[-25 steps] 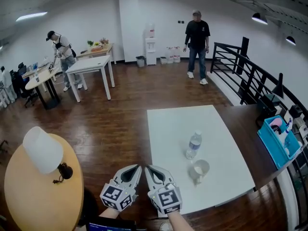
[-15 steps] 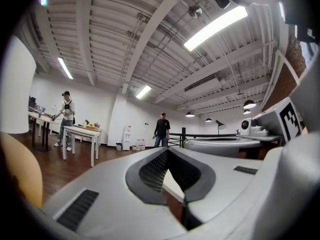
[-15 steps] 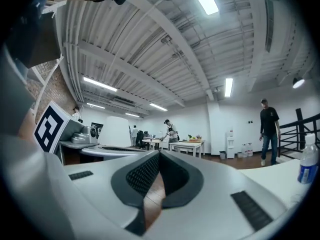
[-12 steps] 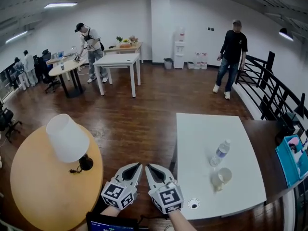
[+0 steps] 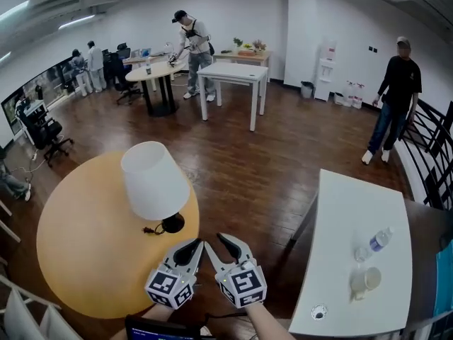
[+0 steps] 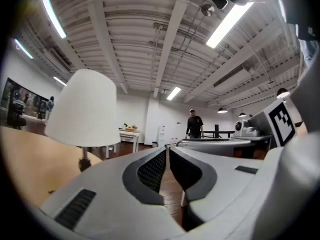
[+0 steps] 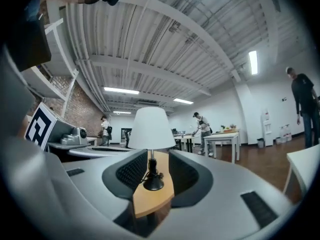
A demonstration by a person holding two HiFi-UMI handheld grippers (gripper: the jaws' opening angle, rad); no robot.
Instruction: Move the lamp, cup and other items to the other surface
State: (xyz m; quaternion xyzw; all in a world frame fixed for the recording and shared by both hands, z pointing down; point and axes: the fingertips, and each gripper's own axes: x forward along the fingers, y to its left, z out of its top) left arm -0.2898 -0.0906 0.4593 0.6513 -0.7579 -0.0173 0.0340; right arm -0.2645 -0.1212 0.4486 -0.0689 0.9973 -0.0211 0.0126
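A lamp (image 5: 154, 181) with a white shade and a black base stands on the round wooden table (image 5: 85, 253). It also shows in the left gripper view (image 6: 82, 109) and the right gripper view (image 7: 149, 129). Both grippers are side by side just short of the round table's near edge and hold nothing. My left gripper (image 5: 196, 244) (image 6: 168, 149) has just been opening and stands open by a narrow slit. My right gripper (image 5: 230, 241) (image 7: 152, 154) has just been opening wider, and the lamp shows through its gap. A water bottle (image 5: 374, 243) and a cup (image 5: 366, 280) stand on the white table (image 5: 354, 204) at the right.
One person (image 5: 396, 98) stands at the back right near a black railing (image 5: 433, 154). Another person (image 5: 191, 37) bends over tables (image 5: 237, 73) at the back. Office chairs (image 5: 46, 133) are at the left. Brown wooden floor lies between the two tables.
The view has swung left: the lamp and round table now sit near the middle, the white table at the right. Both grippers' jaws have parted, the right more.
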